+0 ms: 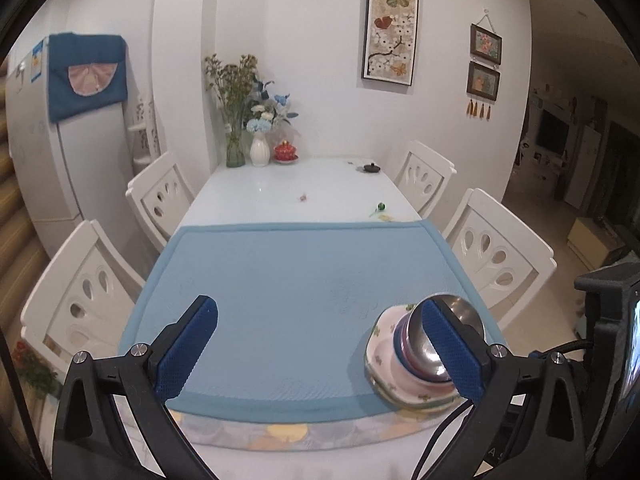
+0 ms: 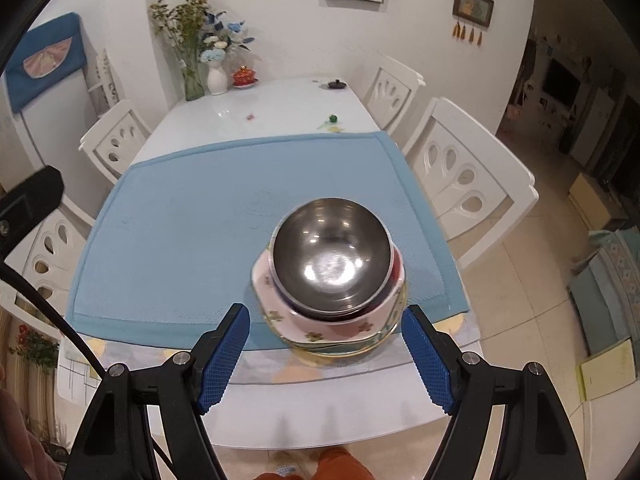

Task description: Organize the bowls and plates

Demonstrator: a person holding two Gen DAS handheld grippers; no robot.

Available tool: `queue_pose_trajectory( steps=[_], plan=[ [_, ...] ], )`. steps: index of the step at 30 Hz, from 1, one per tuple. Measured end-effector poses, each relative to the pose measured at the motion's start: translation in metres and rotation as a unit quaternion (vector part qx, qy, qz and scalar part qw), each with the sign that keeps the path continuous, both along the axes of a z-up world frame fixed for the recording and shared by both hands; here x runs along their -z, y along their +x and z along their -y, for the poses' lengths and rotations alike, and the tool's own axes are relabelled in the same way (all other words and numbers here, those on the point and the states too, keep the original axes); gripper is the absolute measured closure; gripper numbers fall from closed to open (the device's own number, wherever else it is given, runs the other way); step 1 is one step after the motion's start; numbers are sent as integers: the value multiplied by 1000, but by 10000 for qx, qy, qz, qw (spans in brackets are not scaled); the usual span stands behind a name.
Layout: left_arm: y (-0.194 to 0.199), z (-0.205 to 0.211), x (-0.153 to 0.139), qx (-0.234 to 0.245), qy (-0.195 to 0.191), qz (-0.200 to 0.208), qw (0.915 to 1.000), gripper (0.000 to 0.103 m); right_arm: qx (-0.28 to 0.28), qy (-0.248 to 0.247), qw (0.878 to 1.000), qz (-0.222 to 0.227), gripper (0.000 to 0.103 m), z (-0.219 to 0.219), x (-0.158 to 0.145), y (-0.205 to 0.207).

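Observation:
A stack of dishes stands on the blue mat (image 2: 180,220) near its front right corner. A steel bowl (image 2: 332,252) sits on top, nested in pink and blue bowls (image 1: 404,354), over flowered plates (image 2: 316,332). In the left wrist view the steel bowl (image 1: 460,316) shows behind my right-hand finger. My left gripper (image 1: 316,352) is open and empty, above the mat to the left of the stack. My right gripper (image 2: 326,354) is open and empty, just in front of the stack and above the table edge.
White chairs (image 1: 496,256) stand on both sides of the white table (image 1: 296,184). Vases of flowers (image 1: 258,148), a red lidded cup (image 1: 285,151) and a small dark teapot (image 1: 370,168) stand at the far end. A patterned cloth (image 2: 280,364) lies under the mat.

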State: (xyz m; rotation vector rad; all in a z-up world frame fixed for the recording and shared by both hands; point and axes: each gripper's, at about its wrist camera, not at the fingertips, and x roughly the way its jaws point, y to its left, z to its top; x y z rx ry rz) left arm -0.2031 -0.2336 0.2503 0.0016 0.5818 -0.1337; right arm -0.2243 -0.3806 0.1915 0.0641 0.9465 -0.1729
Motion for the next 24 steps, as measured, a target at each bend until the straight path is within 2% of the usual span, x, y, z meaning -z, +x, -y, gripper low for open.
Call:
queue_pose_trajectory(
  steps=[4, 7, 12, 19, 24],
  plan=[
    [2, 21, 6, -41, 235, 63, 9997, 1, 101, 86, 9999, -91, 27, 19, 5, 7],
    [5, 32, 9, 114, 155, -78, 9998, 1, 148, 147, 9997, -151, 27, 31, 8, 13],
    [14, 42, 21, 310, -35, -587, 9978, 1, 126, 266, 9993, -210, 27, 41, 11, 24],
    [23, 40, 38, 415, -447, -1228, 9906, 1, 70, 169, 9995, -256, 27, 46, 14, 32],
    [22, 43, 43, 395, -444, -1318, 9895, 1, 14, 205, 9993, -300, 27, 48, 17, 33]
  ],
)
